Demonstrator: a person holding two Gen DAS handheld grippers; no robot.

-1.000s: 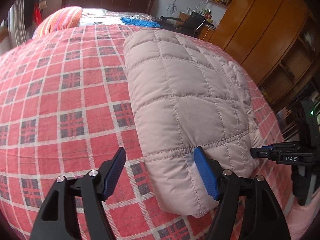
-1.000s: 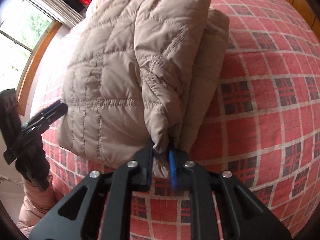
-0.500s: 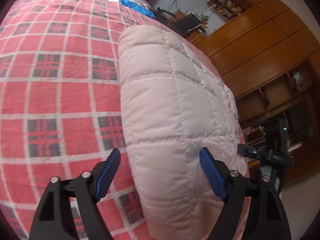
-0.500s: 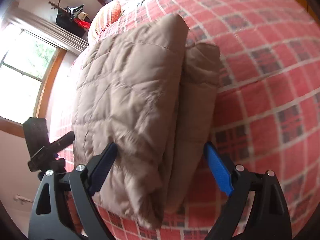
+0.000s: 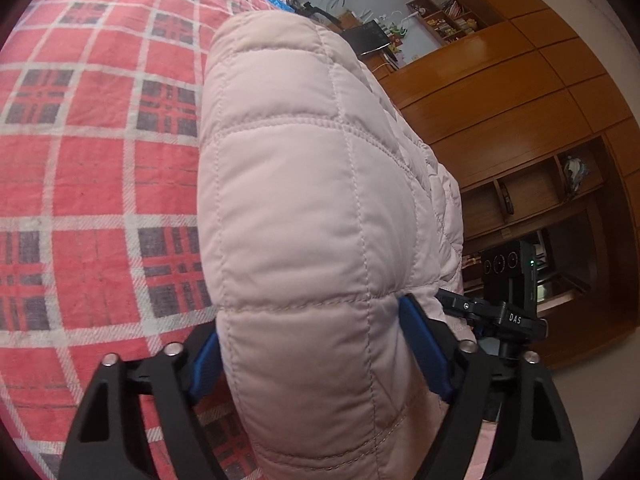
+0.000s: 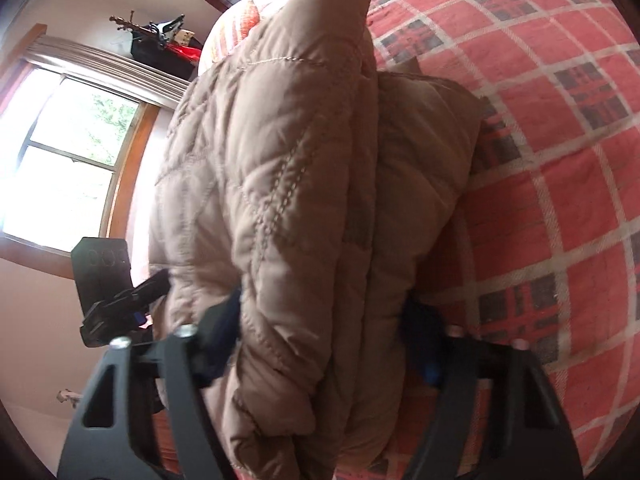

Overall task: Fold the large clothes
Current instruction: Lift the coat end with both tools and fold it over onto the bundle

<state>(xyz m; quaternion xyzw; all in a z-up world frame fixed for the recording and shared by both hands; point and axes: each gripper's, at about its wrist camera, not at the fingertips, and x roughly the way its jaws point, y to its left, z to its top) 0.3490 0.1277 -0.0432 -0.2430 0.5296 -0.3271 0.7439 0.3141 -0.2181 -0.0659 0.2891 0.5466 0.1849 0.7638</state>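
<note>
Folded quilted jacket [image 5: 304,216], pale beige, lies in a thick bundle on a bed covered by a red checked bedspread [image 5: 88,168], its layered edge turned toward the right wrist camera. Left gripper [image 5: 316,352]: jaws wide apart, blue pads [image 5: 424,348] pressed against both sides of one end of the bundle, straddling its full thickness. Right gripper [image 6: 324,340]: jaws likewise spread wide around the other end, pads sunk into the fabric; window [image 6: 60,160] and wooden cupboards [image 5: 500,92] stand beyond.
</note>
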